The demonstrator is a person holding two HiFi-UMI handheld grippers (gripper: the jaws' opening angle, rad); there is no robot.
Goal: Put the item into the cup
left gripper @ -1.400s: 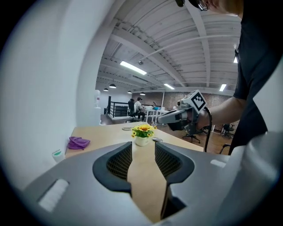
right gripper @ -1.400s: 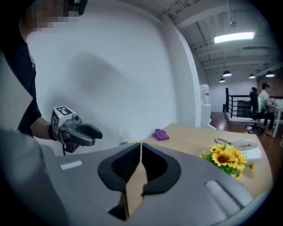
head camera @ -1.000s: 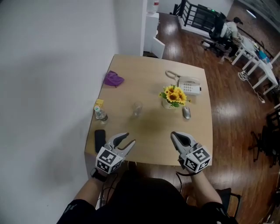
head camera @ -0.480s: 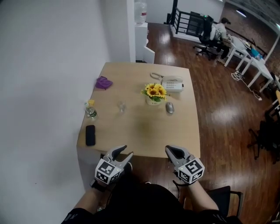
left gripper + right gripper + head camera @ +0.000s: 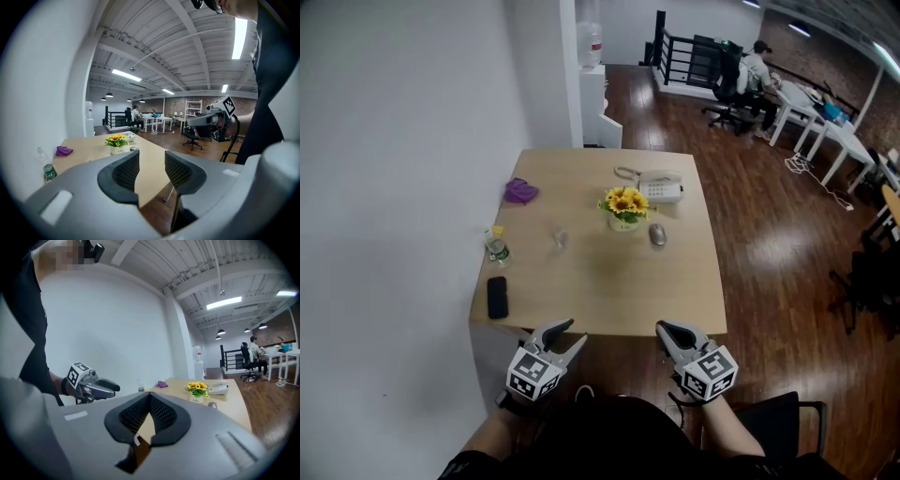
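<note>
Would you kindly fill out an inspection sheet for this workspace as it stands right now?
Surface: wooden table, beside the wall.
Job's things: clear cup upright, left of centre; which item goes in cannot be told.
Clutter: purple cloth, bottle, black phone, sunflower pot, mouse, desk telephone.
Grippers: left gripper open, empty; right gripper shut, empty; both at the table's near edge, touching nothing.
Cables: telephone cord lying on the table.
Surroundings: white wall on the left, wood floor, person seated at far desks.
</note>
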